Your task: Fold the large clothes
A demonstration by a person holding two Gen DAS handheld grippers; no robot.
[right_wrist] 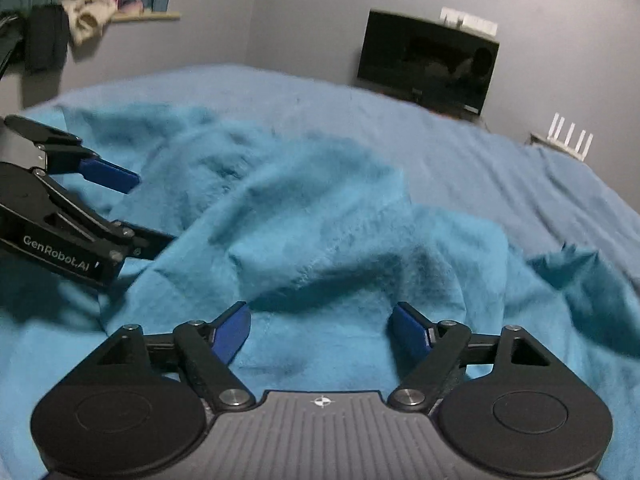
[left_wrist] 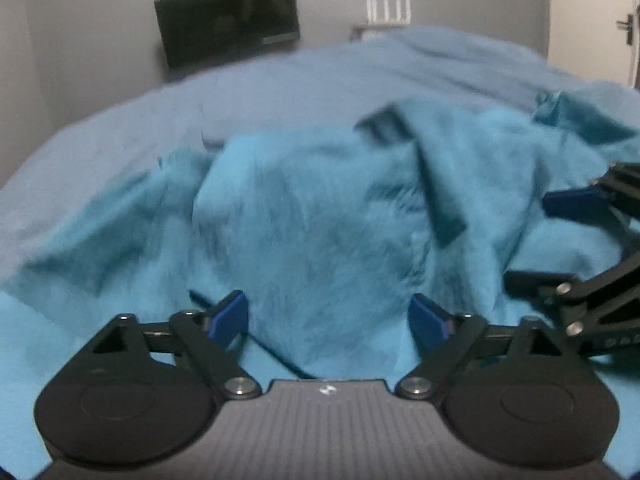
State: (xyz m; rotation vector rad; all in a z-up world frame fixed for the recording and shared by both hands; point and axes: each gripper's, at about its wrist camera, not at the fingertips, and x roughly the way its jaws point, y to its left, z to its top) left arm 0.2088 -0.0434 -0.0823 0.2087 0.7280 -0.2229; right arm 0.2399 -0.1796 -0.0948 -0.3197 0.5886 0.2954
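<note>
Garment (left_wrist: pixel 312 216) lies on bed (left_wrist: pixel 280 80), television (left_wrist: pixel 228 16) behind.

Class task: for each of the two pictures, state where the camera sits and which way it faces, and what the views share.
Left wrist: on the left gripper, looking forward over the turquoise garment on the bed; its open fingers show, the right gripper at the right edge.
Right wrist: on the right gripper, same direction; its open fingers show, the left gripper at the left.
Shared: garment, bed, TV, router.
</note>
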